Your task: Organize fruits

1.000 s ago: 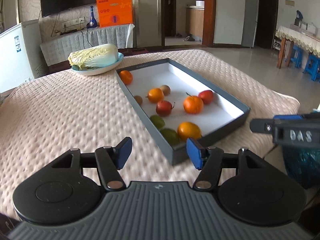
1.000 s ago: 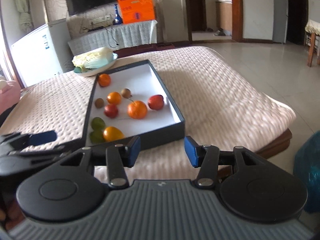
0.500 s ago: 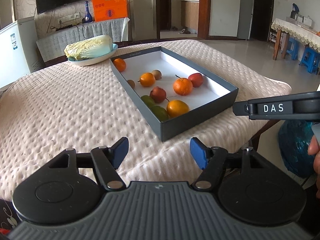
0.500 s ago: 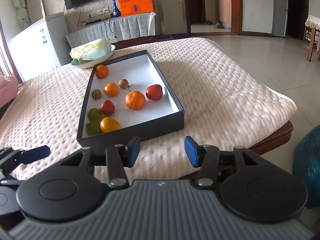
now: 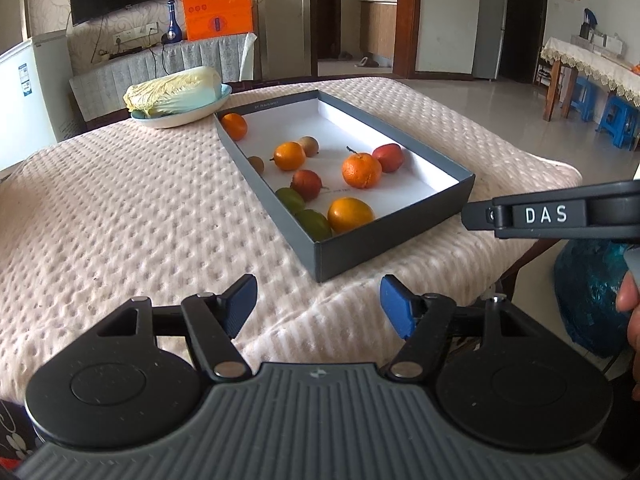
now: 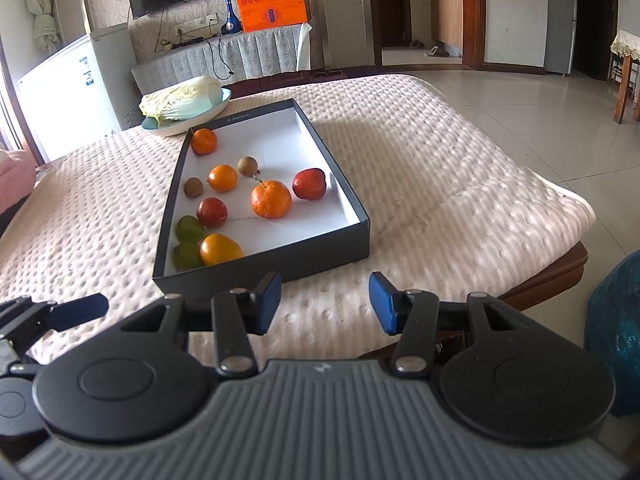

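your left gripper (image 5: pixel 318 302) has its jaws spread wide with nothing between them, hanging over the cream quilted cover (image 5: pixel 140 216) short of the box's near corner. your right gripper (image 6: pixel 325 300) is also wide apart and holding nothing, just in front of the box's near wall. the fruits (image 6: pixel 271 198) lie loose in the dark box (image 6: pixel 280 262), oranges, red and green ones, touched by neither gripper.
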Demonstrator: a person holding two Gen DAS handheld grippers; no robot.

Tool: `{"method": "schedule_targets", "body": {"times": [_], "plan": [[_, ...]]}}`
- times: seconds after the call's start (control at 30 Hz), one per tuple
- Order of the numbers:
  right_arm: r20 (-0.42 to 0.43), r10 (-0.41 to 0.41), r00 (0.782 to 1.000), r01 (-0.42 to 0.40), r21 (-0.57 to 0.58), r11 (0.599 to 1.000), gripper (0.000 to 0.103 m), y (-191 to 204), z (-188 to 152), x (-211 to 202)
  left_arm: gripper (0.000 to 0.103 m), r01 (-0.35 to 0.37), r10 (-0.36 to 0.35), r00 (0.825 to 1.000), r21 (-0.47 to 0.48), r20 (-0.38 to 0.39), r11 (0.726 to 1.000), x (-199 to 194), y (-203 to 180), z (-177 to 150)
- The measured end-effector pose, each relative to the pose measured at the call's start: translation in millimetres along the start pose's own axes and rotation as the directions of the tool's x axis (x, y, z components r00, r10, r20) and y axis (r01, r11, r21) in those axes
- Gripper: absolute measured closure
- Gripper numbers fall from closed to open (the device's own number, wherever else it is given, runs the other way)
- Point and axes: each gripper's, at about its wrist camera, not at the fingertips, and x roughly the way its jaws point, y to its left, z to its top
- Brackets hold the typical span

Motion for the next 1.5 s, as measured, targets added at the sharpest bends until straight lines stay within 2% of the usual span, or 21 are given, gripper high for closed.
{"method": "schedule_targets", "body": {"times": [0.63,1.5], "plan": [[0.002,-0.003,1.0,0.003,0.0,1.0,0.052,-0.3,-0.2,0.0,0.03,-0.022,0.022,1.0,-0.005,-0.015,1.0,1.7,1.6,-0.2],[-0.006,-0.005,1.0,0.005,-0.008,1.0,0.052,-0.2,-2.2,2.7,0.029,-0.013,0.013,1.0,-0.004,-0.02,1.0,3.4,0.5,-0.4]]}}
